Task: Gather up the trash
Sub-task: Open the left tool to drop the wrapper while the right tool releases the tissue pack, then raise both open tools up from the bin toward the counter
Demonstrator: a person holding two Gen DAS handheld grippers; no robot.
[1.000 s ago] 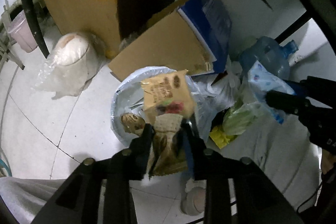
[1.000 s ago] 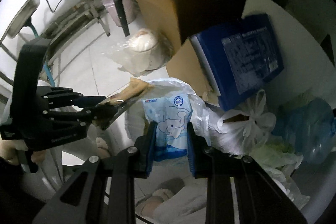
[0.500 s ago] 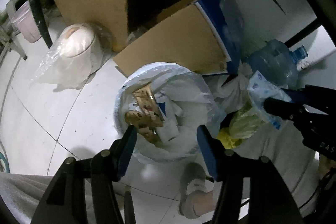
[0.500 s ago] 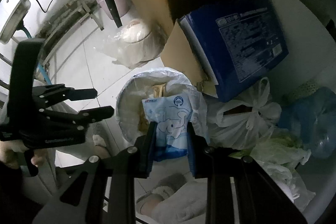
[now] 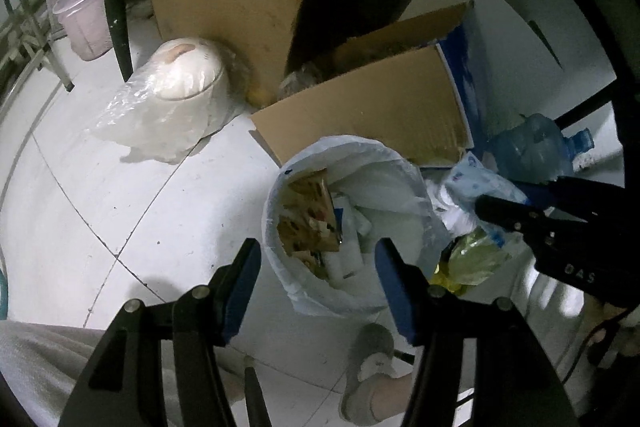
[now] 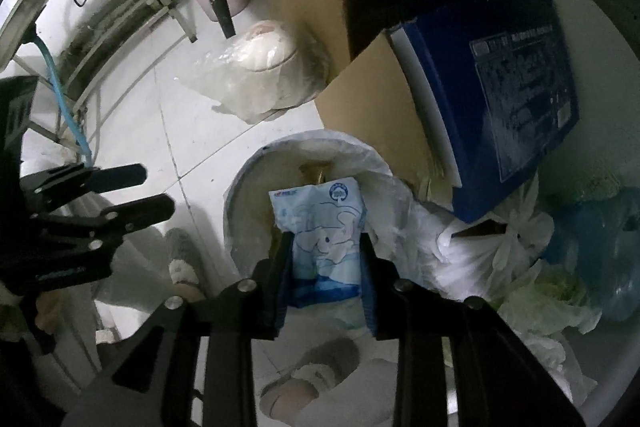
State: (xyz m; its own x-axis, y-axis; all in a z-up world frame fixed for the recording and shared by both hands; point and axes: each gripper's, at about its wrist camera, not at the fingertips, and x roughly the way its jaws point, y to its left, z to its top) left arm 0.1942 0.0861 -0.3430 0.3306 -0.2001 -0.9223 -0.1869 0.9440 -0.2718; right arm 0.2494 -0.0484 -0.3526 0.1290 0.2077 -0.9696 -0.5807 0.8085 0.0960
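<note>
A trash bin [image 5: 400, 163] lined with a white bag stands on the floor; it also shows in the right wrist view [image 6: 248, 187]. Brown snack wrappers [image 5: 308, 215] lie inside it among white paper. My left gripper [image 5: 316, 267] is open and empty just above the bin's near rim. My right gripper [image 6: 324, 263] is shut on a blue and white tissue pack [image 6: 324, 239] and holds it over the bin. From the left wrist view the pack [image 5: 480, 187] hangs at the bin's right side.
A blue box [image 6: 500, 87] and brown cardboard [image 5: 372, 111] lean behind the bin. A bagged white pot [image 5: 176, 99], a pink bucket [image 5: 86, 19], a water jug [image 5: 532, 151], tied white bags [image 6: 480, 239] and the person's slippered feet [image 5: 368, 363] surround it.
My left gripper opened and dropped the brown snack wrappers into the bin, then stayed open. My right gripper carried the tissue pack over the bin's opening.
</note>
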